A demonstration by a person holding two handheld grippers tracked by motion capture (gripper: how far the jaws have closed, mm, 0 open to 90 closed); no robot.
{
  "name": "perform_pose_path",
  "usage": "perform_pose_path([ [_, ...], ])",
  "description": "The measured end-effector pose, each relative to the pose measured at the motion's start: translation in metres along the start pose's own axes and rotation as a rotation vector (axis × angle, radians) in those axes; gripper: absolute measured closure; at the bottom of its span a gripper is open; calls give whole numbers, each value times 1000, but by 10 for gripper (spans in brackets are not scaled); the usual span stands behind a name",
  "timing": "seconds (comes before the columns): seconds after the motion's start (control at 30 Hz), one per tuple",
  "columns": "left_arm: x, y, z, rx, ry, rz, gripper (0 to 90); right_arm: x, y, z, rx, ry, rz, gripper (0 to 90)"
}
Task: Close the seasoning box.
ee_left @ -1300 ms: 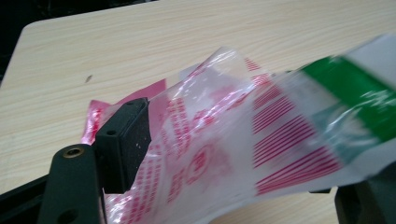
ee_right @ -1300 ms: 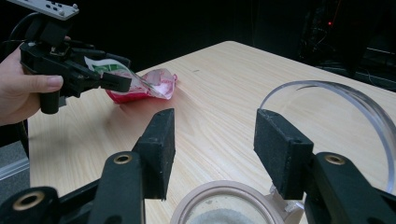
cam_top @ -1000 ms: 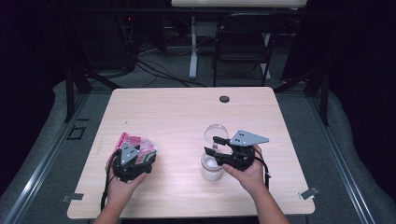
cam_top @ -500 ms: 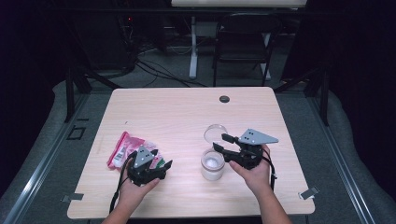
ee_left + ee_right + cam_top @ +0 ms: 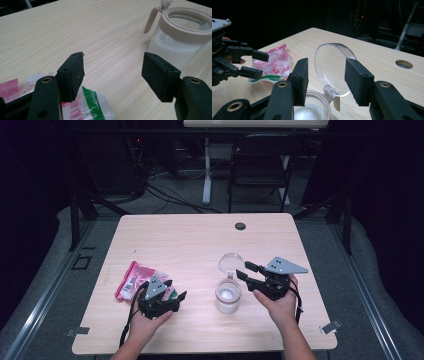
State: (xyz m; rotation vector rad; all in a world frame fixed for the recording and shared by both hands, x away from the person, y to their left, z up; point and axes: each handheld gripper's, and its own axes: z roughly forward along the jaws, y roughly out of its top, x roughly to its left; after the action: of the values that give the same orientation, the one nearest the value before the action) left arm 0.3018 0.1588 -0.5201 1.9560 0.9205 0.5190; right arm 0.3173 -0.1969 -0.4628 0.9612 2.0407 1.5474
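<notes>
A light wooden table (image 5: 200,245) is set before a dark metal chair (image 5: 260,165) standing behind its far edge. A round dark cable hole (image 5: 240,226) is found near the far edge, right of centre. A clear glass jar with a beige rim, holding white granules (image 5: 227,296), is placed right of centre toward the near side; its clear round hinged lid (image 5: 231,263) is raised behind it. A pink and white plastic packet (image 5: 137,279) lies well to the left of the jar. The left gripper (image 5: 172,292) is positioned over the packet's near right end, the right gripper (image 5: 247,271) just right of the jar.
</notes>
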Motion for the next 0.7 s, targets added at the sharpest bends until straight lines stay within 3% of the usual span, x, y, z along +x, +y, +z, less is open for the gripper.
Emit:
perform_pose_path([
  [0.2,4,0,-3,-11,7,-16,355,-10,-1,-4,12,-9,15,605],
  [0.53,13,-2,-11,-37,44,-54,388,-24,-3,-7,5,-29,61,607],
  [0.7,19,-5,-16,-49,75,-71,406,-29,-8,1,27,-3,85,587],
])
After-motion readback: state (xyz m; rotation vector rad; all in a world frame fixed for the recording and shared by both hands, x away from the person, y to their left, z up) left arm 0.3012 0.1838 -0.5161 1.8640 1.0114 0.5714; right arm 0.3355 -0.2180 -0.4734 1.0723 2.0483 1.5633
